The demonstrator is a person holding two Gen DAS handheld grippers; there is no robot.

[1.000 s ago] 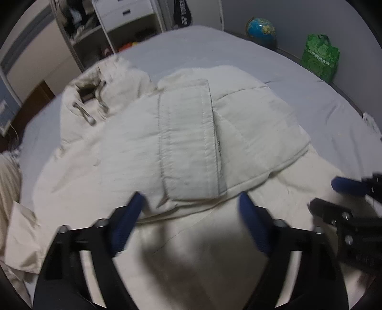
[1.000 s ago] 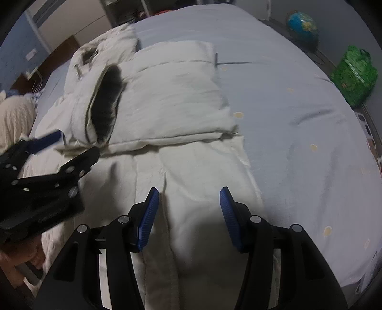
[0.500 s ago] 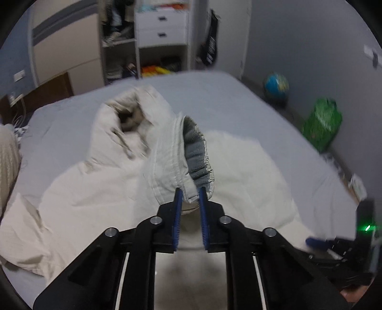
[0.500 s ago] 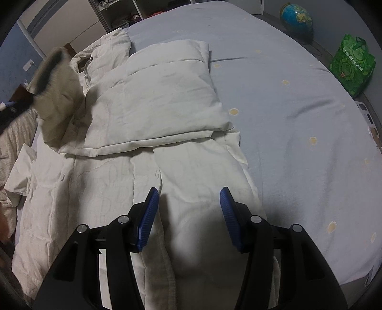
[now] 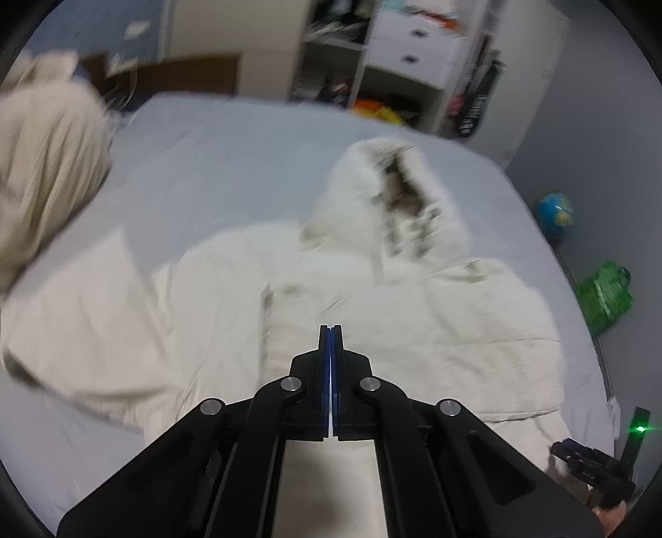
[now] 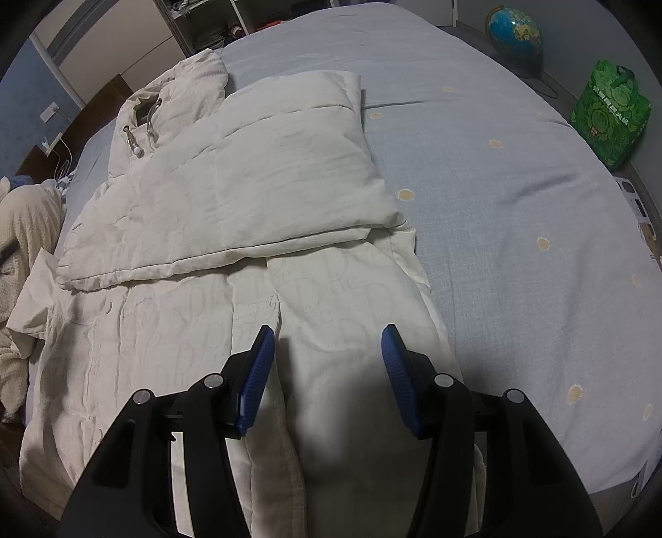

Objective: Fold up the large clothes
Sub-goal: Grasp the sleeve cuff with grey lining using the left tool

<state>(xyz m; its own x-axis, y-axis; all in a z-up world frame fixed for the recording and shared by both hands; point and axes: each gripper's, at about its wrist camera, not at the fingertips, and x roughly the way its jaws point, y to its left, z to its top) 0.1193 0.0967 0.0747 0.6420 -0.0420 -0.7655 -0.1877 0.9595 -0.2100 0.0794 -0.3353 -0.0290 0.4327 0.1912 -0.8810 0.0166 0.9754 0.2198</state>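
Jacket (image 6: 265, 186) lies on blue bed (image 6: 517, 207) (globe (image 6: 513, 35) beyond).

Home bedroom, bed (image 6: 517, 174) with pale blue sheet, shelving unit with white drawers (image 5: 409, 45) beyond its head, globe (image 6: 513, 31) and green bag (image 6: 610, 109) on floor beside it
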